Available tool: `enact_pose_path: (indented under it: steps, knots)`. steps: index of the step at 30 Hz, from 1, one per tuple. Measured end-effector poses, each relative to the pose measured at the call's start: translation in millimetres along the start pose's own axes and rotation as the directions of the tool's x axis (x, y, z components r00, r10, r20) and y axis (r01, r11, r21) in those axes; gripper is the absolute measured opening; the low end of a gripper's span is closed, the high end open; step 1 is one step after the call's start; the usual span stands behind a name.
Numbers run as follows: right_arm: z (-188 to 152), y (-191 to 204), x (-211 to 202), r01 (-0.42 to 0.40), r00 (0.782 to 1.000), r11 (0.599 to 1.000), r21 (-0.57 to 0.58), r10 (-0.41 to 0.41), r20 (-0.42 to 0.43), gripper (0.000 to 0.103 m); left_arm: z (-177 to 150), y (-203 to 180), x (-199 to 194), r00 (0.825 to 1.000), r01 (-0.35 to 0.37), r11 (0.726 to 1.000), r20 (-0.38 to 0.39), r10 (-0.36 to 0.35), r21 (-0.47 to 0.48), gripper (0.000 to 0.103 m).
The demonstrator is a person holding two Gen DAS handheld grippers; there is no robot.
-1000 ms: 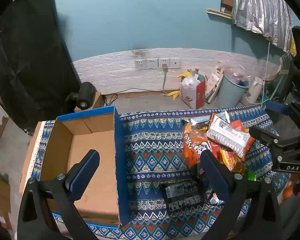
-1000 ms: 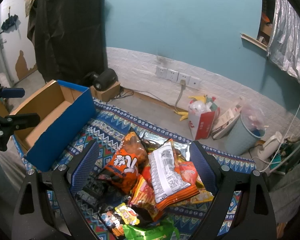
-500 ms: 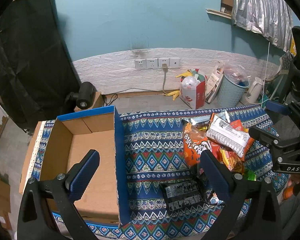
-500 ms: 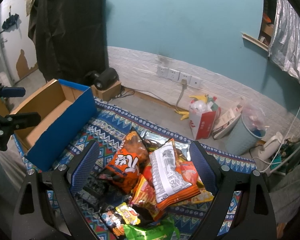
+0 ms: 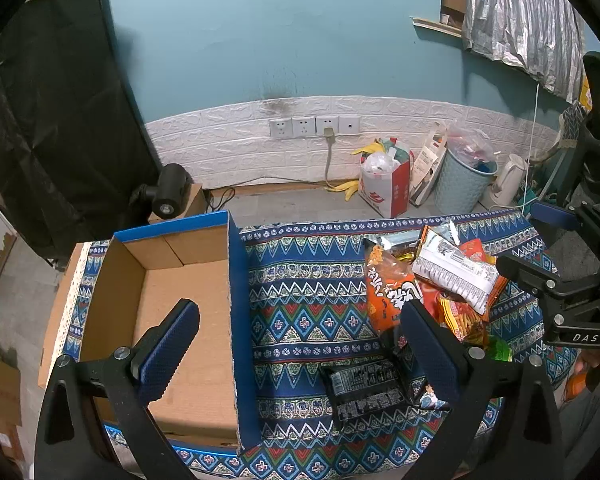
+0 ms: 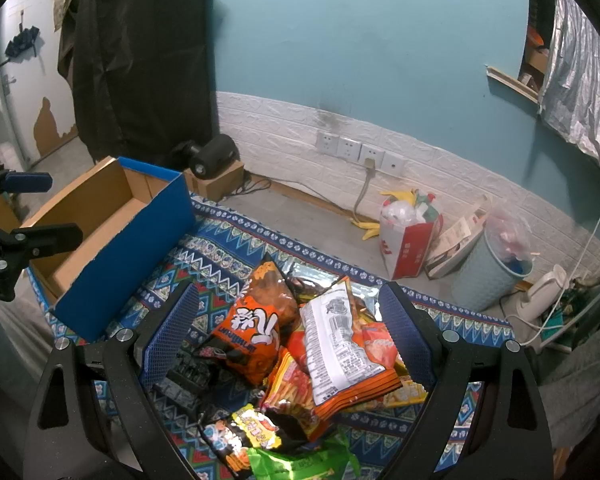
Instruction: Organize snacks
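Both your grippers are spread wide and hold nothing: the left gripper (image 5: 298, 344) hangs over the box's right wall, the right gripper (image 6: 288, 328) above the snacks (image 6: 300, 344). That pile sits on the cloth (image 5: 308, 280), well right of the box (image 5: 180, 308). You have packed nothing yet, judging by the bare cardboard floor; every bag is left. Beyond lie a grey floor, a teal wall, sockets (image 5: 314, 126) and a bin (image 5: 462, 184).
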State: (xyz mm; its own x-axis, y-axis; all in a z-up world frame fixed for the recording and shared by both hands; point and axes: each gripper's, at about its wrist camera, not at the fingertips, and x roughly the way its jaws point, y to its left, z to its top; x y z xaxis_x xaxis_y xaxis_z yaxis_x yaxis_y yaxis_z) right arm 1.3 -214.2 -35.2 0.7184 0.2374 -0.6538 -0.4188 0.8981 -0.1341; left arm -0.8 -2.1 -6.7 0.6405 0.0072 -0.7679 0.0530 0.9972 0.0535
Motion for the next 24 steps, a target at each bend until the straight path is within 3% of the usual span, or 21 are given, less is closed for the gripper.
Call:
enact_pose_path:
  steps: [24]
  knots:
    - [-0.1,-1.0,2.3,0.002,1.0,1.0,-0.004,-0.002,-0.011,0.09,-0.7,0.6,1.8,1.0,0.012,1.0,-0.013,-0.012,-0.008,0.102]
